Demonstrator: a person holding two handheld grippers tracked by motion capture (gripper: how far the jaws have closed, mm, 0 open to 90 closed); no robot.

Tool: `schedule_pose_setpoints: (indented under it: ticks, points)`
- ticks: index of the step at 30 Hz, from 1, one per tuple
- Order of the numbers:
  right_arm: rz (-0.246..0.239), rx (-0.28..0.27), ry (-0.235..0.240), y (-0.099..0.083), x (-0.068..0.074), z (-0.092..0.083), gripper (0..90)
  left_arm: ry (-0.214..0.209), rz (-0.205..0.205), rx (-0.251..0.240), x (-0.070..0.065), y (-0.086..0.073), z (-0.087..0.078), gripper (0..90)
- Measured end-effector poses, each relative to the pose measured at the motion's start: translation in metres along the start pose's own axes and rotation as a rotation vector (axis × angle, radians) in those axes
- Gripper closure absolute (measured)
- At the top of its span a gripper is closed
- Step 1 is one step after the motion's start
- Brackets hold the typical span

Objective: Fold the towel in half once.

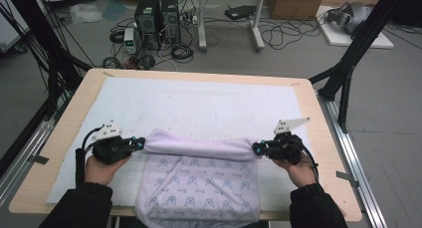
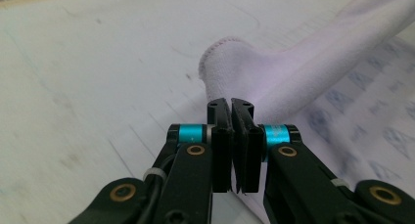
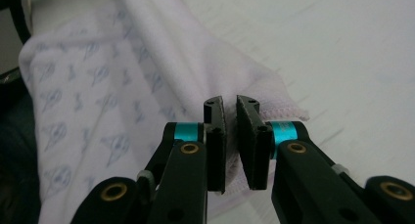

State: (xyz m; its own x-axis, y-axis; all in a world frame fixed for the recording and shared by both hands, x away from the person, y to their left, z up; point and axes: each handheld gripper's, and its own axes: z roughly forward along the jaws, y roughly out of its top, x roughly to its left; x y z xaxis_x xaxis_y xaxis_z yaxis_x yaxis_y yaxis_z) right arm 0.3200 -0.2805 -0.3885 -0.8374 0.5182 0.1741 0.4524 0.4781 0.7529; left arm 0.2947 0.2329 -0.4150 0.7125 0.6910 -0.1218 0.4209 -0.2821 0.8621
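Note:
A pale lilac cloth [image 1: 199, 178] with a small blue printed pattern lies on the white mat [image 1: 199, 108] and hangs over the table's near edge. Its upper edge is folded over into a raised roll between my two grippers. My left gripper [image 1: 141, 143] is shut on the cloth's left corner [image 2: 230, 67], with the fabric bunched just past the jaws. On the other side, my right gripper [image 1: 255, 149] is shut on the right corner [image 3: 274, 99]; the hemmed edge sticks out between its jaws. Both grippers point inward toward each other.
The wooden table [image 1: 318, 138] carries the white mat, with bare mat beyond the cloth. Black frame legs [image 1: 348, 63] stand at both sides. Computers [image 1: 157, 16] and cables lie on the floor behind the table.

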Motion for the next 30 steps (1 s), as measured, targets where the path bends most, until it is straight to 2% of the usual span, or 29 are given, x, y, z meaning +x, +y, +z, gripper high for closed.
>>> schedule_pose_setpoints:
  ticks: [2, 4, 6, 8, 9, 11, 14, 15, 17, 18, 20, 22, 24, 26, 28, 30]
  points:
    - [0.007, 0.029, 0.016, -0.015, 0.005, 0.005, 80.6, -0.008, 0.009, 0.033, -0.005, -0.008, -0.002, 80.2]
    - [0.026, 0.064, 0.026, -0.028, 0.004, 0.011, 73.9, -0.01, 0.013, 0.059, -0.005, -0.013, -0.003, 67.2]
    - [0.075, 0.051, 0.053, -0.035, -0.004, 0.013, 64.2, -0.002, 0.013, 0.082, -0.001, -0.012, -0.002, 58.4]
    - [0.109, 0.009, 0.066, -0.035, -0.01, 0.01, 60.5, -0.007, 0.009, 0.096, 0.003, -0.008, 0.0, 52.2]
    - [0.102, -0.003, 0.056, -0.032, -0.011, 0.009, 57.9, -0.008, 0.01, 0.098, 0.005, -0.006, 0.002, 50.9]
    - [0.09, -0.004, 0.013, -0.026, -0.014, 0.01, 50.2, -0.012, -0.004, 0.106, 0.009, -0.003, 0.01, 48.8]
    - [0.093, 0.016, 0.004, -0.018, -0.018, 0.017, 49.4, -0.03, -0.031, 0.121, 0.013, -0.001, 0.023, 47.2]
    - [0.085, 0.019, 0.005, -0.017, -0.019, 0.02, 49.9, -0.035, -0.028, 0.128, 0.013, -0.001, 0.027, 47.2]
    - [0.084, 0.04, 0.012, -0.016, -0.02, 0.026, 52.7, -0.052, -0.009, 0.155, 0.011, -0.002, 0.032, 51.4]
    - [0.077, 0.057, 0.017, -0.017, -0.019, 0.028, 57.5, -0.065, -0.011, 0.158, 0.009, -0.003, 0.034, 58.4]
    - [0.078, 0.105, 0.046, -0.017, -0.017, 0.032, 71.8, -0.074, 0.012, 0.163, 0.006, -0.003, 0.034, 70.1]
    - [0.052, 0.125, 0.049, -0.017, -0.014, 0.032, 81.6, -0.089, 0.021, 0.163, 0.005, -0.003, 0.034, 82.6]
    - [0.031, 0.125, 0.06, -0.017, -0.013, 0.032, 85.0, -0.088, 0.02, 0.167, 0.003, -0.003, 0.034, 87.3]
    - [0.029, 0.119, 0.055, -0.016, -0.009, 0.029, 85.0, -0.081, 0.026, 0.154, 0.002, -0.003, 0.031, 87.3]
    - [0.015, 0.085, 0.036, -0.015, -0.007, 0.021, 85.1, -0.082, 0.023, 0.132, 0.001, -0.002, 0.027, 87.3]
    - [0.014, 0.053, 0.038, -0.015, -0.006, 0.014, 85.9, -0.084, 0.026, 0.114, 0.0, 0.0, 0.023, 87.7]
